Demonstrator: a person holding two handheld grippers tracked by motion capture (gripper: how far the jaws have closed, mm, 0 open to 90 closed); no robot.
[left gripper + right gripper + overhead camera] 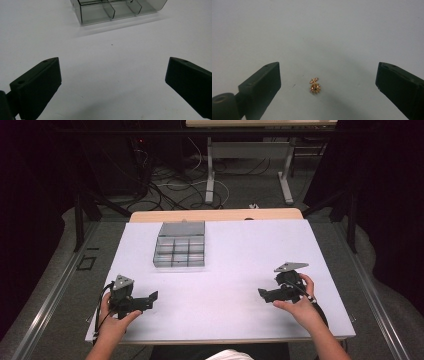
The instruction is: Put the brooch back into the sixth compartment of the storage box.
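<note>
While both jaws gape wide, right hand-held gripper (327, 82) straddling small gold earring (314, 86), untouched on white table (324, 32)

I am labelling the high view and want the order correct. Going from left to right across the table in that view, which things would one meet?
left gripper held in the person's left hand → clear compartment box, farther back on the white table → right gripper held in the right hand.
</note>
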